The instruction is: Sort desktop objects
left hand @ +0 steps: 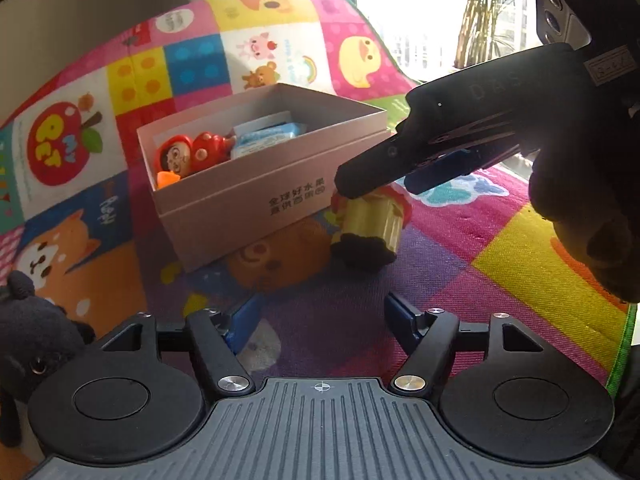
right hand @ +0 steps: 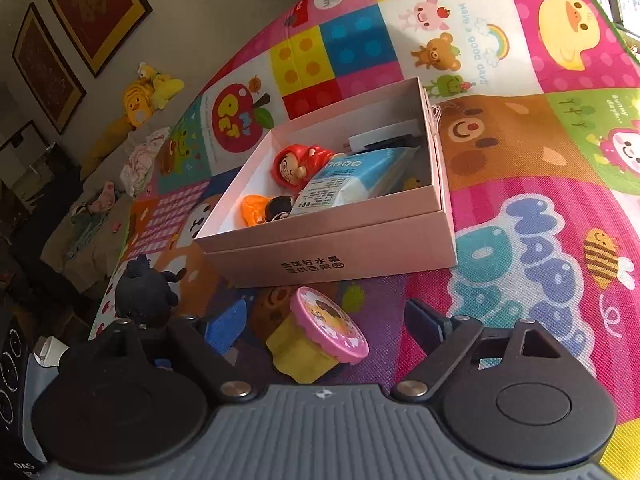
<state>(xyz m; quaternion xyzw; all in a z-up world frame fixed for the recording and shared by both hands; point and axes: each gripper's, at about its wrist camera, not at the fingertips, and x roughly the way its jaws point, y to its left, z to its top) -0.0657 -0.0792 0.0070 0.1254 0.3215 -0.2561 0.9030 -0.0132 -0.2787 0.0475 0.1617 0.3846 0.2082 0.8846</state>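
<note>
Pink-lidded yellow cup (right hand: pixel 316 340): tipped, just before the pink box (right hand: pixel 340 256), between released right gripper (right hand: pixel 324 320) fingers; left gripper (left hand: pixel 320 320) released, farther off

Under everything you have a patchwork play mat (right hand: pixel 500 208) printed with cartoon animals, a red apple and a yellow duck; past its far edge, on your right wrist view, two dark framed pictures (right hand: pixel 96 4) hang on the wall; below them sits a heap of yellow plush toys (right hand: pixel 140 100), with crumpled cloths (right hand: pixel 140 160) nearby; on your left wrist view a bright window (left hand: pixel 420 12) shows a potted plant (left hand: pixel 492 8) beside it.
</note>
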